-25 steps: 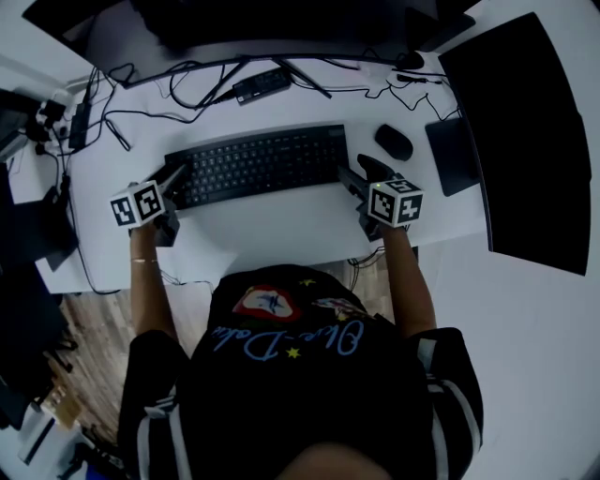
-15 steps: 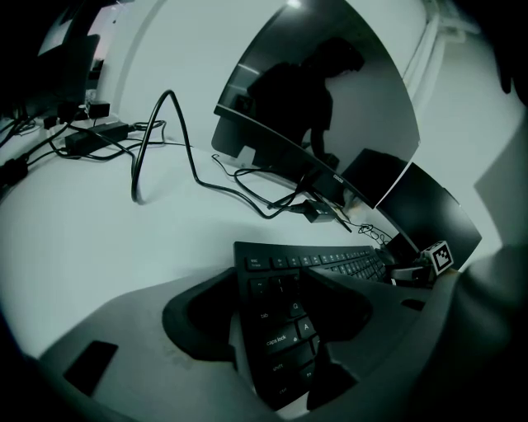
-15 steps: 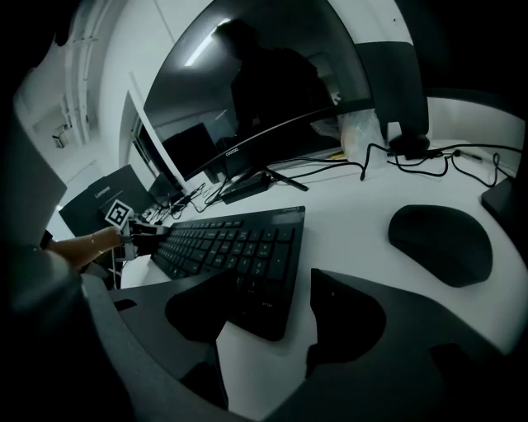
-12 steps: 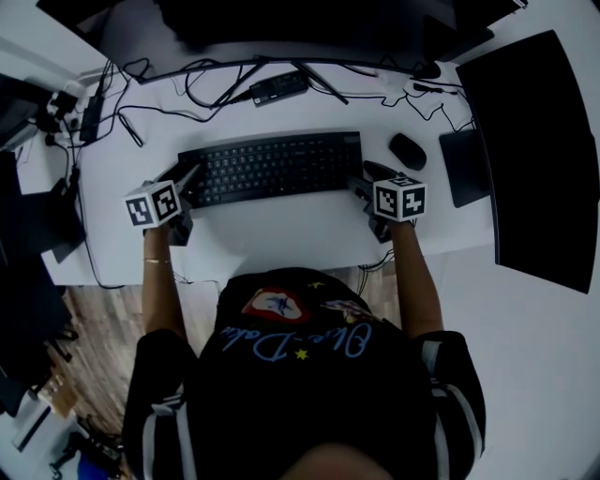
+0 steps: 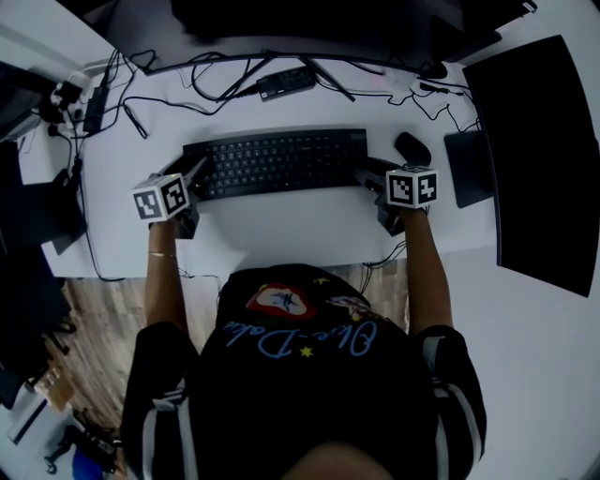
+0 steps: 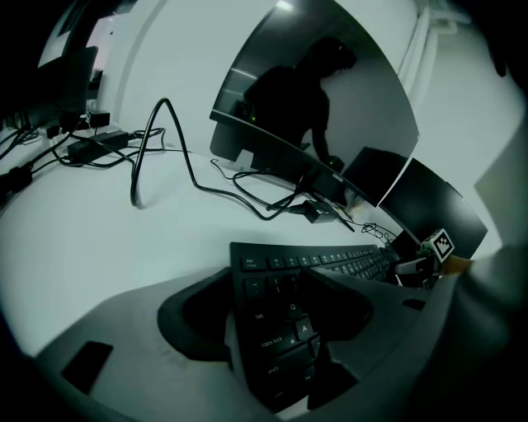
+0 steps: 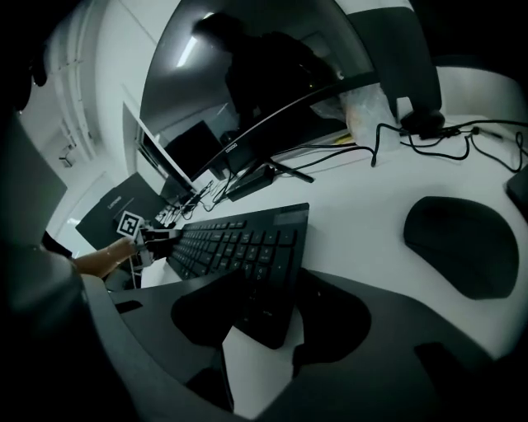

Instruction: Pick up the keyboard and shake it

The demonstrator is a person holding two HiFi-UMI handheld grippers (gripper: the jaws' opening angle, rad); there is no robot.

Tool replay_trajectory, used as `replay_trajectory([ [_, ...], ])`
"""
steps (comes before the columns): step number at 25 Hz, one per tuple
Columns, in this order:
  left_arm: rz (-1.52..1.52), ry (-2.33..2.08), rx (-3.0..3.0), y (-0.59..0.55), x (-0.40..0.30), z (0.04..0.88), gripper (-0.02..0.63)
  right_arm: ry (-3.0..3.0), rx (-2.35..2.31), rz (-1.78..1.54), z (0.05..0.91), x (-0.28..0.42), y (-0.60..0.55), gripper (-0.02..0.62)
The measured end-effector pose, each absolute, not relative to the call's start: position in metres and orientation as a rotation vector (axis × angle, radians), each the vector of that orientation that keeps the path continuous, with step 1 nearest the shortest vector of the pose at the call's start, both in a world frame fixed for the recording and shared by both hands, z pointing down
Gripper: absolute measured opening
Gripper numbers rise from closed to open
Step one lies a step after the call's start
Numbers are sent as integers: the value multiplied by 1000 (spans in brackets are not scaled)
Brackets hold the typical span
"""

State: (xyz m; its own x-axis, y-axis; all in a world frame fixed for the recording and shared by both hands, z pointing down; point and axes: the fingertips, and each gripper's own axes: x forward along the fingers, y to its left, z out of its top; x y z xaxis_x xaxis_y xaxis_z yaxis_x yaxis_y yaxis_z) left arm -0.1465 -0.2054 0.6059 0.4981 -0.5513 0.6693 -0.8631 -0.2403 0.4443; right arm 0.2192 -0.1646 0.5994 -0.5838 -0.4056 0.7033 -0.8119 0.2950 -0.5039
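Observation:
A black keyboard (image 5: 277, 161) lies flat on the white desk (image 5: 281, 225), in front of the monitor. My left gripper (image 5: 194, 174) is at its left end. In the left gripper view both jaws press the near and far edges of that end (image 6: 276, 284). My right gripper (image 5: 366, 173) is at the right end. Its jaws have just been closing, and in the right gripper view they sit against both long edges of the keyboard (image 7: 247, 247), with that end between them (image 7: 271, 280).
A black mouse (image 5: 412, 148) lies just right of the keyboard, close to the right gripper. Beyond it are a dark pad (image 5: 467, 167) and a large black panel (image 5: 539, 150). Cables (image 5: 225, 80) and an adapter (image 5: 286, 82) lie behind the keyboard, under the curved monitor (image 5: 281, 23).
The head view has shifted a little. Both grippers stay at the keyboard's ends, and the keyboard rests in the same place on the desk.

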Motion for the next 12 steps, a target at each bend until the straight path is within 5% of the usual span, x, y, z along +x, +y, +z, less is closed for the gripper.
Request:
replay_trajectory([
  [12, 443, -1227, 1976, -202, -149, 588, 238, -2130, 1215, 1134, 596, 224, -158, 158],
])
